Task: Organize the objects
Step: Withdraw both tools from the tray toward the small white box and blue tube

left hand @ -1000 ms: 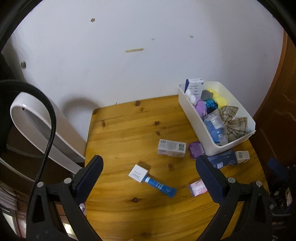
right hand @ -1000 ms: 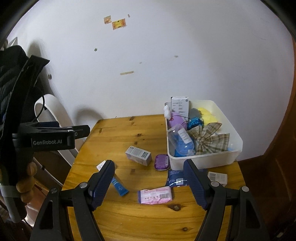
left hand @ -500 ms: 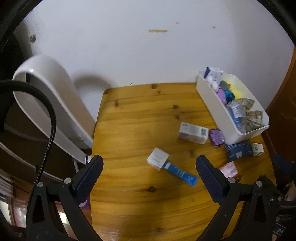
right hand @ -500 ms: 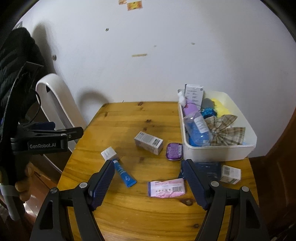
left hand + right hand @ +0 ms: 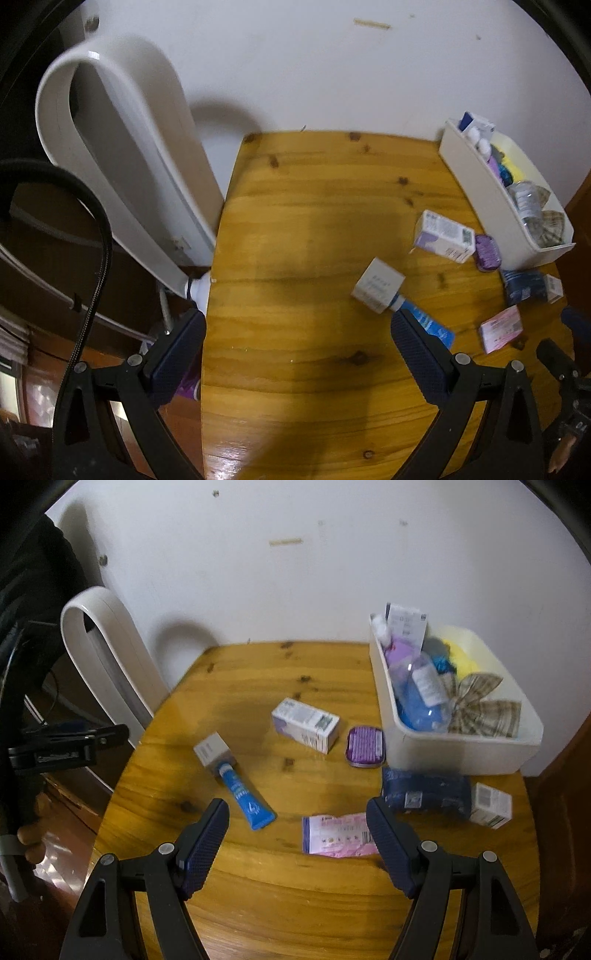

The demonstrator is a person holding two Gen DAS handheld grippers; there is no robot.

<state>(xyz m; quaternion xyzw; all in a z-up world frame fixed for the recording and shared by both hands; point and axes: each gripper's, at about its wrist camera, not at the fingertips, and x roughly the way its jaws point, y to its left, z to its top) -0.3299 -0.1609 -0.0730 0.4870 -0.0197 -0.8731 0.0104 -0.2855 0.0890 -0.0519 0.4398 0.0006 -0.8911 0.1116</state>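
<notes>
Both tools are empty with their jaws spread wide: the left hand-held gripper (image 5: 297,349) hangs over bare wood at the left of the counter (image 5: 314,206), and the right hand-held gripper (image 5: 297,834) hangs over the near middle. Loose items lie scattered before them, while the white bin (image 5: 458,751) at the far right already holds a bottle, a plaid bow and other things. The likeliest slip, I judge, is with the pink packet (image 5: 338,834): it lies flat on the wood, just beside the right tool's right finger, so pads closing on it may skate over it or push it toward the near edge. The blue tube (image 5: 245,797) lies just beyond the right tool's left finger, its cap touching a small white box (image 5: 212,751), so a pinch at that end could drag both. A purple-and-white carton (image 5: 306,725) and a purple case (image 5: 365,746) lie farther off, near the bin. A dark blue pack (image 5: 424,790) lies close against the bin's near wall, and a tiny box (image 5: 491,805) beside it sits near the counter's right rim, where a nudge could tip it off.
</notes>
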